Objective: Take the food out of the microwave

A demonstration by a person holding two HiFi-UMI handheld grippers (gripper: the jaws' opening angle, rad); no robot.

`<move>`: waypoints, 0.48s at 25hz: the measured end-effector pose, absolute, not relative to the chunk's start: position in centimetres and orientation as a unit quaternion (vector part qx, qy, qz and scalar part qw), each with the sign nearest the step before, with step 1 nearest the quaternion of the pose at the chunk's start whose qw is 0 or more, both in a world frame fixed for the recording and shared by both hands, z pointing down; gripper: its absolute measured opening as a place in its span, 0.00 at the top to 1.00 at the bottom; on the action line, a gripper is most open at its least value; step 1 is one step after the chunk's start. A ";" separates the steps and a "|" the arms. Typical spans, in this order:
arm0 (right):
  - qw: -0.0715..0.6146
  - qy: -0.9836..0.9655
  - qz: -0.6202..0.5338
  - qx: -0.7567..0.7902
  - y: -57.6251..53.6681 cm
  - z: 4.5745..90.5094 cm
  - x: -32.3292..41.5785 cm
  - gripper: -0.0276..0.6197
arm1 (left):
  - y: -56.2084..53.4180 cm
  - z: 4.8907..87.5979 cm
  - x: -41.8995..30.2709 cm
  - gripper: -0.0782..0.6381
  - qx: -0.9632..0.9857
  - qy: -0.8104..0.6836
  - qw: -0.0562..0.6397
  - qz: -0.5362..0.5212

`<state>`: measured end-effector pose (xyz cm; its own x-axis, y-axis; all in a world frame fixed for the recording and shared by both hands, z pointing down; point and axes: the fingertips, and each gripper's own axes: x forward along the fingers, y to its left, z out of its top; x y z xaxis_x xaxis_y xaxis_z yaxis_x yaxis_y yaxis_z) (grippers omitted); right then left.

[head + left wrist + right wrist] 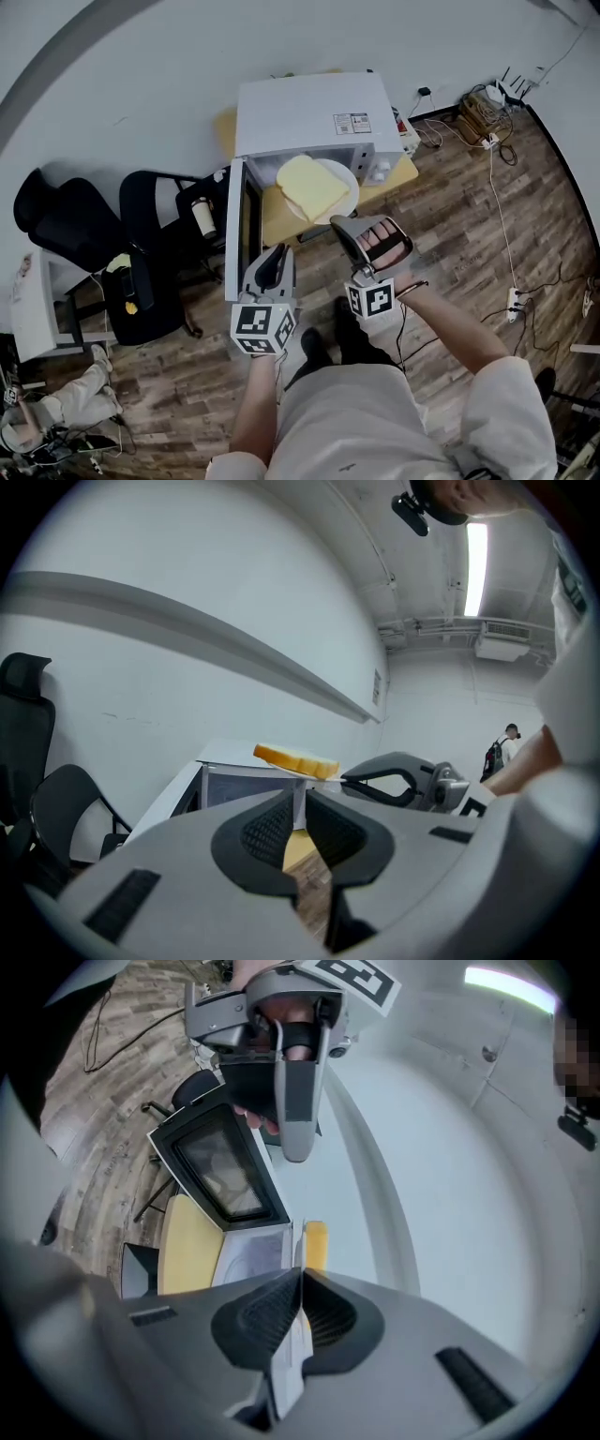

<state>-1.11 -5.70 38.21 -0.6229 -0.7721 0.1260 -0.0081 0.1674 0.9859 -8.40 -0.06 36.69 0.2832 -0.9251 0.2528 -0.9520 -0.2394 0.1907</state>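
There is one white box-shaped microwave [309,117], one square yellow bread slice [311,186], one round white plate [351,178], one yellow desk [281,223], and two black office chairs [152,202].

I can read no words or numbers from here. A small printed label [352,123] sits on top of the microwave [300,112], its print too fine to make out. The marker cubes [262,328] show only black-and-white squares.
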 end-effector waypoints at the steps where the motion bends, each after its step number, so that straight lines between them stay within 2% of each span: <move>1: 0.329 -0.688 -0.579 0.287 -5.4 37.5 -1.1 0.95 | 0.2 36.4 -8.2 0.84 0.789 -0.593 0.154 0.043; 12: 0.342 -0.665 -0.581 0.323 -2.4 32.1 -1.3 0.95 | 2.4 34.0 -7.4 0.84 0.825 -0.548 0.136 0.034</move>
<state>-1.28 -2.44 32.07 -0.5578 -0.8261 0.0802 -0.0318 0.1178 0.9925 -7.40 2.44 33.99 0.3971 -0.8946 0.2050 -0.9130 -0.3625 0.1868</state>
